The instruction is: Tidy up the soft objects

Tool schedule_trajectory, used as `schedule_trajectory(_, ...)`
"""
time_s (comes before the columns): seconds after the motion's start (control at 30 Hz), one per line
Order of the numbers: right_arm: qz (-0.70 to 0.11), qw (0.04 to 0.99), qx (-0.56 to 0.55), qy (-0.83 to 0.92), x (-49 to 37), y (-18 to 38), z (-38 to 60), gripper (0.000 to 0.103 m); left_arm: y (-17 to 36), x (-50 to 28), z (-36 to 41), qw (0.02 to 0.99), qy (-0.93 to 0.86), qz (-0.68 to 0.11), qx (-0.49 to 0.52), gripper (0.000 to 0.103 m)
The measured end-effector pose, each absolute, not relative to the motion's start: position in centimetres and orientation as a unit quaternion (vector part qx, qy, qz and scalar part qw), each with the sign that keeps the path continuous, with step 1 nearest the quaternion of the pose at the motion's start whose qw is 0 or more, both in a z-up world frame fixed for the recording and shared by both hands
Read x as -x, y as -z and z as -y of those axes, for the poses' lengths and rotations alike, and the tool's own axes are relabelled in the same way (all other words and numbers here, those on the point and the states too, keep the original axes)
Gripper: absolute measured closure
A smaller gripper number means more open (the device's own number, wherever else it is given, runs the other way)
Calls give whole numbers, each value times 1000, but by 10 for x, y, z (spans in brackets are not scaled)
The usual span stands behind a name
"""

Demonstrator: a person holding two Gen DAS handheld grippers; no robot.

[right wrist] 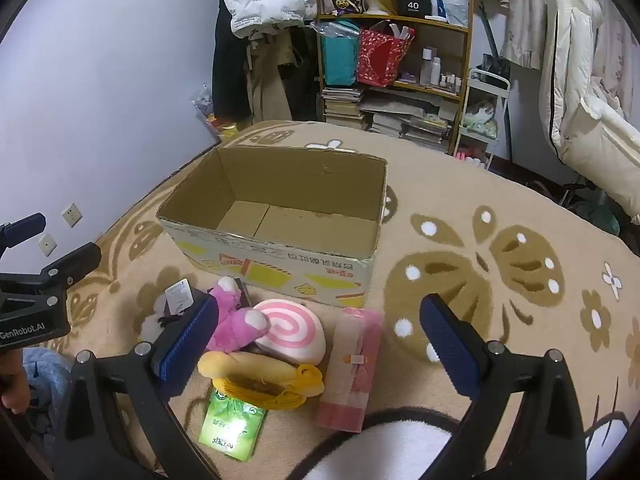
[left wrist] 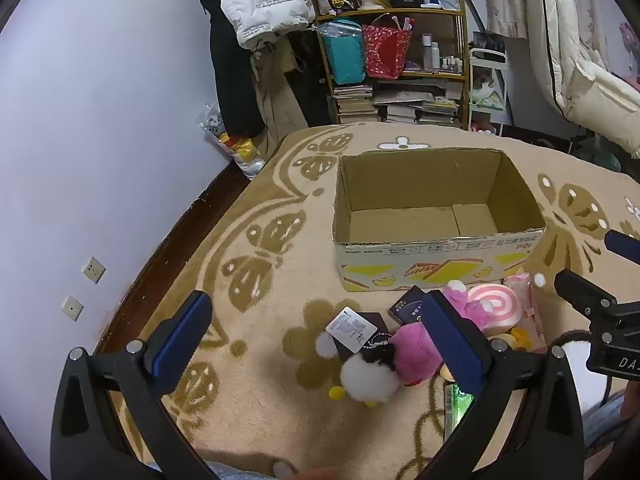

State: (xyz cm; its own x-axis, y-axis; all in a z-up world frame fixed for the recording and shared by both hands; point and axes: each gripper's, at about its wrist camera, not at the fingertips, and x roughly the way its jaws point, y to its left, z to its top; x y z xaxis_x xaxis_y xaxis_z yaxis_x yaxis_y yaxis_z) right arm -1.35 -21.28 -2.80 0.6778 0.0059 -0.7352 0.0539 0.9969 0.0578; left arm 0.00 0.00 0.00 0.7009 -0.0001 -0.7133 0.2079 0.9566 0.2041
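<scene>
Left gripper [left wrist: 316, 344] jaws released, holding nothing; right gripper [right wrist: 320, 344] likewise; cardboard box [right wrist: 280, 258] beyond soft toys [right wrist: 240, 320] on blanket [right wrist: 500, 280].

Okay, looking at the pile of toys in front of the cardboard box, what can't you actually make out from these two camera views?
- Green packet: left wrist view, mostly behind that gripper's finger.
- White pompom toy: right wrist view, largely behind the finger and paper tag.
- Cardboard box print: upside down and too small to read, both views.
- White plush item: right wrist view, cut off by the bottom edge.
</scene>
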Motion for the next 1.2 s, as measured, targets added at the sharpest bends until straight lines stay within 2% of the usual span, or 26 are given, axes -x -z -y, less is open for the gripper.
schedule_trajectory(1.2, -404, 914, -35, 13, 10, 28, 212, 0, 1, -2, 5, 913, 54, -370, -161, 0)
